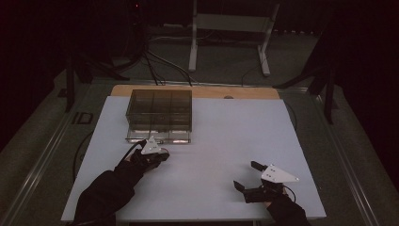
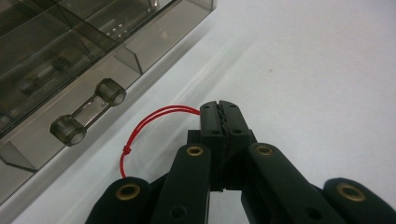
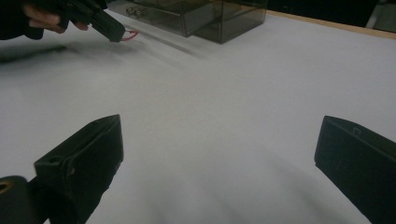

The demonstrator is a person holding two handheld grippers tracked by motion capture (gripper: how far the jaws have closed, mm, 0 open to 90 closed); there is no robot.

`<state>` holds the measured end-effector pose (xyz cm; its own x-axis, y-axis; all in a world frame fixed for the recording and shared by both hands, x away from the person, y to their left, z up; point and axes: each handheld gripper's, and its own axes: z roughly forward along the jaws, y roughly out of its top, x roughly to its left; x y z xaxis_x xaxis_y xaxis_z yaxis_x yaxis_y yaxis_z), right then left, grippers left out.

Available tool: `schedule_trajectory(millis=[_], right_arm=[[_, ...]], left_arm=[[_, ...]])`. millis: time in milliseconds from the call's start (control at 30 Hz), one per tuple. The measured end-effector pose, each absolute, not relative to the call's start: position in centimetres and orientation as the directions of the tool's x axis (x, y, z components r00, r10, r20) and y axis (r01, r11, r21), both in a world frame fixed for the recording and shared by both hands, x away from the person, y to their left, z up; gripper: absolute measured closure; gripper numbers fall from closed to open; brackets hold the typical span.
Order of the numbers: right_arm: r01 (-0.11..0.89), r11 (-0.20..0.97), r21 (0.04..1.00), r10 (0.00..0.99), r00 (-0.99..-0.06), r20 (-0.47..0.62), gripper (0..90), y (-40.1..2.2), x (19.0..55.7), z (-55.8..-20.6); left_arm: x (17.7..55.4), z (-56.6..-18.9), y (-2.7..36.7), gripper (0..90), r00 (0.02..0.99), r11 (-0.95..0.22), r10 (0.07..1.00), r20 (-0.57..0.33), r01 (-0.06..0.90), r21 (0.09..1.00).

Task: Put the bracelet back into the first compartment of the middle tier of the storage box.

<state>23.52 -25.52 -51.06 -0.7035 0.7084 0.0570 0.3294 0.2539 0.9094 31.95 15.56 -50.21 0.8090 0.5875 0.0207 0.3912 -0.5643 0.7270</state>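
Red thin string loop (image 2: 154, 116) sits pinched in the left gripper (image 2: 219, 109), whose jaws are fully closed on it at the centre of the left gripper view, just beside the smoky transparent plastic drawer box (image 2: 93, 51) at upper left. The pickup looks done; stowing it in the box seemingly remains. The right gripper (image 3: 219, 154) rests wide open and empty, low in its view, over the white tabletop (image 3: 224, 93).

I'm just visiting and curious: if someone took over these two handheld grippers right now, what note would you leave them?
Left gripper: shut on the red string, just in front of the smoky clear drawer box, near its drawer handle.
Right gripper: open, holding nothing, low over the white table.
Done: string pinched.
Left: probably moving the string to the box; where it belongs I cannot tell.
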Motion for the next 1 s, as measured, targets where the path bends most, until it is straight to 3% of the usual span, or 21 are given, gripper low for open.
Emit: schedule_trajectory(millis=[1000], right_arm=[[0.333,0.254,0.908,0.707,-0.705,0.061,1.3,-25.5,23.5,-51.1]], left_arm=[[30.4,-48.4,16.1,90.0,0.834,-0.550,0.552,-0.010,0.373,0.747]])
